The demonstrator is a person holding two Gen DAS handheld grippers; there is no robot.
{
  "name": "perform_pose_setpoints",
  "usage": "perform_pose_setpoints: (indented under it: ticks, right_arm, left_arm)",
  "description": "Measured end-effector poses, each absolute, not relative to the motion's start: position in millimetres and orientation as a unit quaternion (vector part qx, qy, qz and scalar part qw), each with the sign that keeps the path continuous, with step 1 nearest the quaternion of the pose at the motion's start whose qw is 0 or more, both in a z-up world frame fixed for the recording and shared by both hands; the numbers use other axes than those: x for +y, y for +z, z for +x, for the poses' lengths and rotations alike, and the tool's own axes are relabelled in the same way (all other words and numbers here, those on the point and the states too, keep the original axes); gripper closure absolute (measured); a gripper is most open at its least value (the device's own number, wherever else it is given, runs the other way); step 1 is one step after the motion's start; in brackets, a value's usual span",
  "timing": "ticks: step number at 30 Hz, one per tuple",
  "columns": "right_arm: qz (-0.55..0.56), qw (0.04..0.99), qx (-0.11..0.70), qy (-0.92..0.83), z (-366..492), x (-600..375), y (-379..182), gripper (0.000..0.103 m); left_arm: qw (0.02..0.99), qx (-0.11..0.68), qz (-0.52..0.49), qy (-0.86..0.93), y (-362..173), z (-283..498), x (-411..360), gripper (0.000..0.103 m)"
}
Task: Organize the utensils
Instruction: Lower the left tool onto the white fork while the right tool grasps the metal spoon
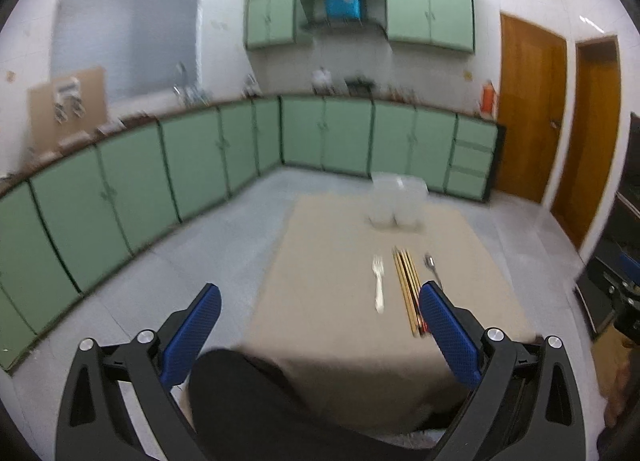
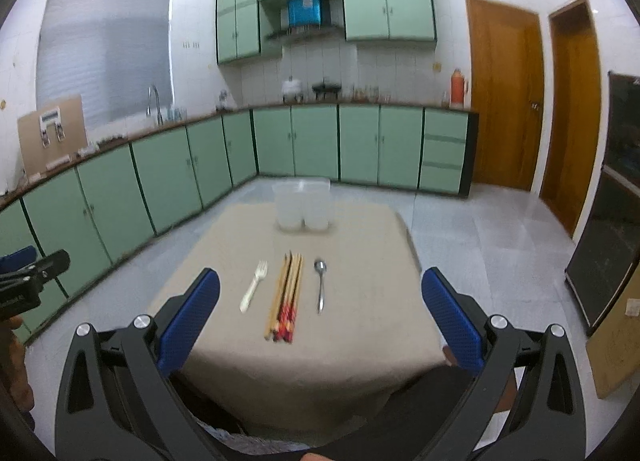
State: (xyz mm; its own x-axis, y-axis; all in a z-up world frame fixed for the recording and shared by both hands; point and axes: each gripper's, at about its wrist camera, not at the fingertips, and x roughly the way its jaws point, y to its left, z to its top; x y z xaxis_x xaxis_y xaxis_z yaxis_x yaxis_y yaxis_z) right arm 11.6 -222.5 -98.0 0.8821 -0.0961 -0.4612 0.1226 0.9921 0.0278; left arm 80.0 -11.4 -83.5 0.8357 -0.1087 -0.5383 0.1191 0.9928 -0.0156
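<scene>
On a beige-covered table [image 2: 360, 253] lie a white plastic fork [image 2: 252, 287], a bundle of chopsticks [image 2: 287, 299] and a metal spoon [image 2: 320, 285], side by side. They also show in the left wrist view: fork [image 1: 378, 281], chopsticks [image 1: 407, 287], spoon [image 1: 432, 267]. Two clear plastic cups [image 2: 302, 205] stand at the table's far edge, also in the left wrist view [image 1: 396, 201]. My left gripper [image 1: 320, 301] is open and empty, held above the table's near left side. My right gripper [image 2: 320, 285] is open and empty, held above the table's near edge, in line with the utensils.
Green kitchen cabinets [image 2: 200, 165] run along the left and back walls. Wooden doors [image 2: 504, 101] stand at the right. A dark cabinet [image 2: 612, 221] stands at the far right. The left gripper's body shows at the left edge of the right wrist view [image 2: 28, 277]. Grey tiled floor surrounds the table.
</scene>
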Motion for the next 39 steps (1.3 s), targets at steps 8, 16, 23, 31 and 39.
perform_pose_setpoints:
  ticks: [8,16,23,31,39]
  right_arm:
    - [0.041,0.934,0.355,-0.016,101,-242,-181,0.048]
    - [0.063,0.900,0.431,0.017,184,-247,-266,0.074]
    - [0.076,0.893,0.442,0.031,221,-250,-295,0.078]
    - [0.044,0.898,0.437,0.036,244,-246,-313,0.092]
    - [0.045,0.903,0.426,0.042,246,-255,-312,0.094]
  left_arm:
    - [0.928,0.344,0.033,-0.137,-171,168,-54,0.007]
    - [0.893,0.419,0.021,-0.161,-257,256,-90,0.026]
    - [0.870,0.463,0.017,-0.167,-300,300,-113,0.039]
    - [0.884,0.439,0.046,-0.150,-308,305,-123,0.047]
    - [0.885,0.431,0.039,-0.170,-305,306,-125,0.090]
